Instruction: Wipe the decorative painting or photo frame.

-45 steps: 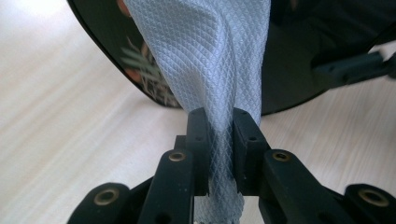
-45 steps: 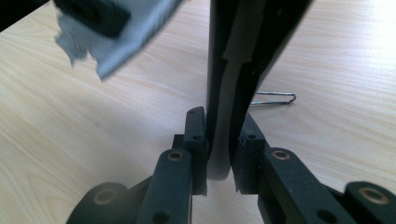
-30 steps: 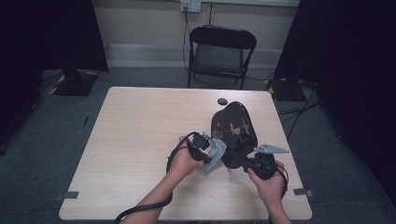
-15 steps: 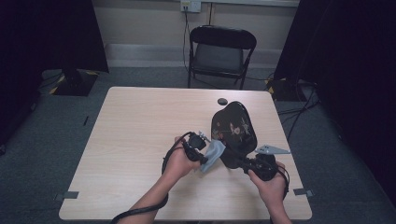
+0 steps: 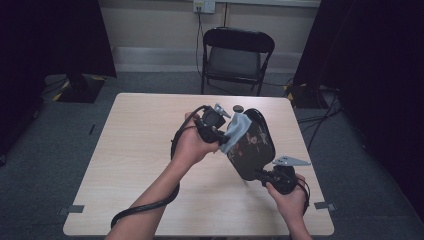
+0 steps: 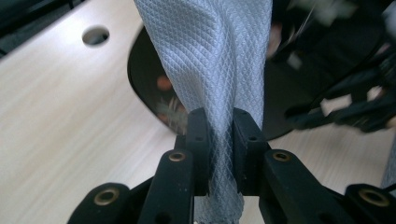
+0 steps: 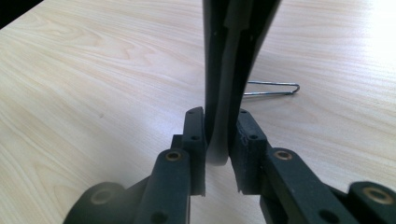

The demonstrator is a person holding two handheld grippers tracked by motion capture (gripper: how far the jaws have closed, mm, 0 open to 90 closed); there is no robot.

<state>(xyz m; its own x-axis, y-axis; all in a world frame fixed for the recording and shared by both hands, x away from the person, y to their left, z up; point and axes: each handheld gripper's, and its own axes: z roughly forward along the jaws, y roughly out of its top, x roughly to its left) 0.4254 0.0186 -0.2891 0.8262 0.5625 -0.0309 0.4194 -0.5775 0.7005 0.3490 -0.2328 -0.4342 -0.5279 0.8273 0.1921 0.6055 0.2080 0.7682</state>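
A black tray with a flower pattern (image 5: 255,145) stands tilted on edge above the table. My right gripper (image 5: 264,175) is shut on its near rim (image 7: 231,51), and its jaws (image 7: 219,135) have just been closing tighter there. My left gripper (image 5: 223,134) is shut on a pale blue-grey cloth (image 5: 237,131), held against the tray's upper left side. In the left gripper view the cloth (image 6: 210,56) hangs up out of the pinching jaws (image 6: 219,135), with the tray (image 6: 149,79) behind it.
A small dark round thing (image 5: 238,108) lies on the light wooden table (image 5: 145,150) just beyond the tray. A thin wire loop (image 7: 275,88) lies on the tabletop behind the rim. A black folding chair (image 5: 237,55) stands past the far edge.
My left hand has risen with the cloth, from the tray's near edge up to its upper left side. The tray now stands steeper. The right hand has kept its place.
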